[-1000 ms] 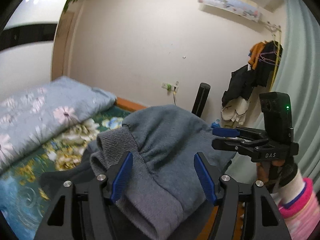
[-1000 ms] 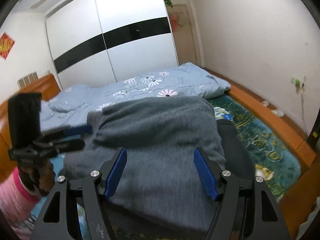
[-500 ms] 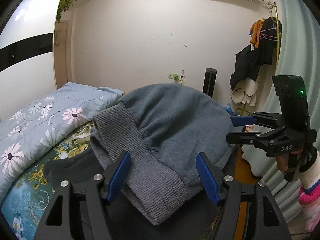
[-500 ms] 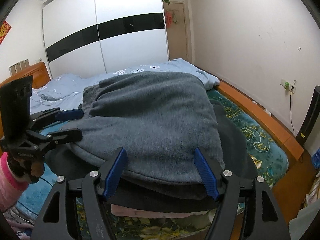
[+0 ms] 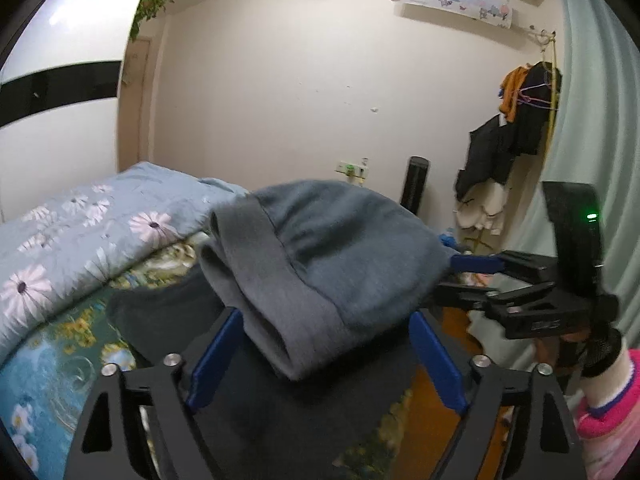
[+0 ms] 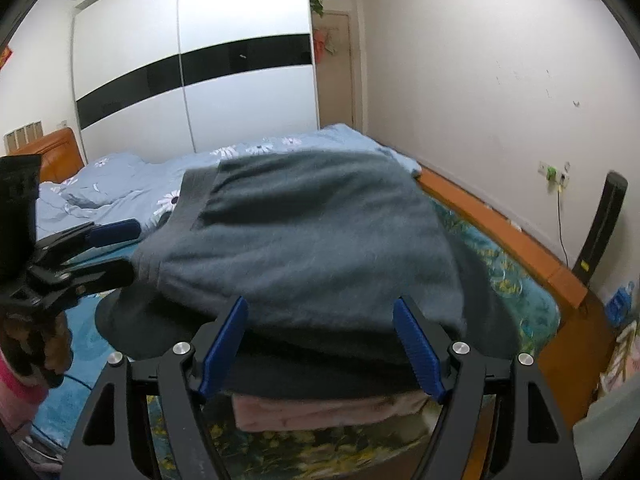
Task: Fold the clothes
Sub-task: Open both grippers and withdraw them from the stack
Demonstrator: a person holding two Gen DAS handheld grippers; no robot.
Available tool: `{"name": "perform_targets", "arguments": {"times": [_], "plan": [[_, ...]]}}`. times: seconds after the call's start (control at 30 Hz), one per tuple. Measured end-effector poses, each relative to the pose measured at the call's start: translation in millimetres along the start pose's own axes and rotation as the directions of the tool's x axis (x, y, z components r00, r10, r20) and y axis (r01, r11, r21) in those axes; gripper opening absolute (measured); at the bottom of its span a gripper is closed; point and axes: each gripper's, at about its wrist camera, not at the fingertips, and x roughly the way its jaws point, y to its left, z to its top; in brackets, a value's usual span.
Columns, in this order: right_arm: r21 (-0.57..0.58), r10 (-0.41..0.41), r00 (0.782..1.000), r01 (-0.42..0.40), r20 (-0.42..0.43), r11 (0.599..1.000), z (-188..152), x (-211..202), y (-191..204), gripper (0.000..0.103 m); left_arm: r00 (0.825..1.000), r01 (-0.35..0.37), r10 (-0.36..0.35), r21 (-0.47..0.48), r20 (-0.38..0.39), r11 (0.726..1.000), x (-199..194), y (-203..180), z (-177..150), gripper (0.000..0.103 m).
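Note:
A folded grey sweater (image 5: 332, 256) with a ribbed hem lies on top of a stack: a dark garment (image 5: 160, 312) beneath it and a pink one (image 6: 328, 412) at the bottom. My left gripper (image 5: 326, 360) stands at the hem end, its jaws opening; the hem lies between the blue pads (image 5: 216, 360) without being pressed. My right gripper (image 6: 320, 344) is at the sweater's (image 6: 312, 240) other side, open, pads apart from the cloth. Each gripper shows in the other's view: the right gripper (image 5: 472, 278) and the left gripper (image 6: 112, 252), both at the sweater's edges.
The stack rests on a bed with a teal floral sheet (image 6: 500, 272) and a blue daisy quilt (image 5: 80, 232). An orange wooden bed frame (image 6: 520, 240) runs along the wall. A dark tower fan (image 6: 604, 224), hanging clothes (image 5: 516, 132) and a curtain (image 5: 592, 120) stand beyond.
The sweater has come down onto the stack and lies flatter. Both grippers have lowered and drawn back a little, and the left pads have spread wider apart.

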Motion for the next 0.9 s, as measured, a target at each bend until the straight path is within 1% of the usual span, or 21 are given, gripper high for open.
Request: {"name": "perform_targets", "arguments": {"times": [0.13,0.2,0.23,0.33,0.43,0.6,0.67,0.77,0.9], "plan": [[-0.004,-0.031,0.999,0.031,-0.029,1.0,-14,2,17,0.077,1.0,-0.01,0.01,0.0,-0.003,1.0,-9,-7,-10,0.093],[0.009,-0.039,0.999,0.039,-0.034,0.999,-18,0,20,0.082,1.0,-0.011,0.011,-0.006,-0.005,1.0,-13,-10,-13,0.093],[0.019,-0.037,0.999,0.038,-0.034,0.999,-20,-1,21,0.088,1.0,-0.011,0.011,-0.007,-0.005,1.0,-16,-11,-14,0.094],[0.041,-0.039,0.999,0.04,-0.031,0.998,-25,-5,22,0.091,1.0,-0.023,0.023,-0.013,-0.004,1.0,-21,-14,-19,0.1],[0.051,-0.053,0.998,0.055,-0.042,0.997,-27,-9,27,0.097,1.0,-0.023,0.023,-0.019,-0.007,1.0,-27,-17,-22,0.103],[0.06,-0.068,0.996,0.071,-0.058,0.996,-28,-20,33,0.098,0.999,-0.046,0.046,-0.011,-0.028,0.999,-37,-23,-25,0.103],[0.064,-0.075,0.995,0.079,-0.065,0.995,-29,-22,37,0.103,0.998,-0.049,0.049,-0.012,-0.031,0.999,-41,-26,-27,0.103],[0.066,-0.089,0.994,0.094,-0.066,0.993,-30,-27,44,0.103,0.999,-0.051,0.05,-0.032,-0.017,0.998,-50,-26,-29,0.103],[0.085,-0.091,0.993,0.097,-0.078,0.992,-33,-35,53,0.103,0.998,-0.053,0.052,-0.064,-0.032,0.997,-59,-23,-32,0.103]]}}
